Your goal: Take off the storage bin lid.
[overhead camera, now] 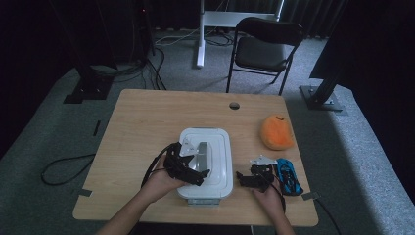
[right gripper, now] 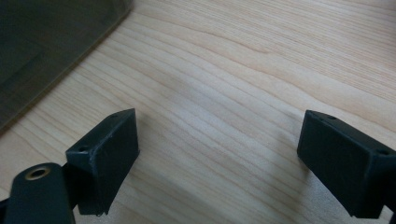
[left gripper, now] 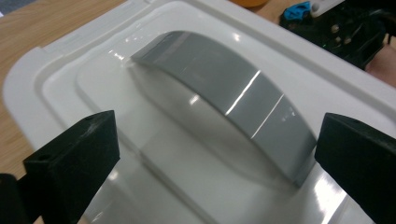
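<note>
A white container with a white lid (overhead camera: 219, 157) stands in the middle of the wooden table (overhead camera: 142, 122). A grey arched handle (overhead camera: 201, 152) rises from the lid. My left gripper (overhead camera: 195, 165) hovers over the lid's left part. In the left gripper view it (left gripper: 217, 140) is open, with a black jaw on either side of the grey handle (left gripper: 224, 95) and nothing pinched. My right gripper (overhead camera: 244, 178) rests low on the table right of the container. In the right gripper view it (right gripper: 219, 144) is open over bare wood (right gripper: 243, 70).
A blue toy car (overhead camera: 288, 176) lies just right of my right hand, and an orange plush (overhead camera: 277, 132) sits behind it. The container's dark side (right gripper: 42, 46) lies left of the right jaws. A black folding chair (overhead camera: 264, 46) stands beyond the table.
</note>
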